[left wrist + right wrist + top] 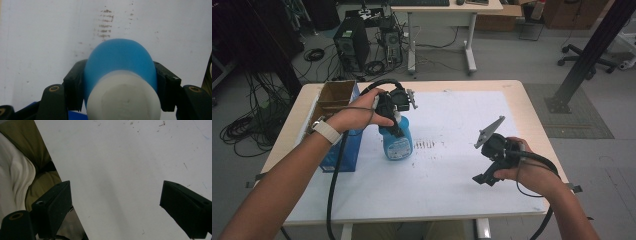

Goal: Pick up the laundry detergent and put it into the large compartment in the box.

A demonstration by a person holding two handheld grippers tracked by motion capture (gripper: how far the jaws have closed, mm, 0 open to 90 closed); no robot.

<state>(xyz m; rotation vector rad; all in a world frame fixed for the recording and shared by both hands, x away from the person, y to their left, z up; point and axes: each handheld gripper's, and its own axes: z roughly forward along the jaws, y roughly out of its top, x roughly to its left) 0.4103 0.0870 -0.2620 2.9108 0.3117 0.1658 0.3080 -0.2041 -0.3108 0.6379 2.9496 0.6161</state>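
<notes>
Spanning most of the high view, the counter carries a white sheet with a patch of brown smudges near its middle. At its left edge lies an open cardboard box with blue sides. Just beside the box, on the sheet, stands a blue bottle with a white neck and printed label, upright. The left claw comes down on the bottle from above and is clamped on its upper part; in the left gripper view both pads press against the blue shoulder. The right claw is held above the sheet's right part, well apart from the bottle, jaws spread wide with nothing between them.
</notes>
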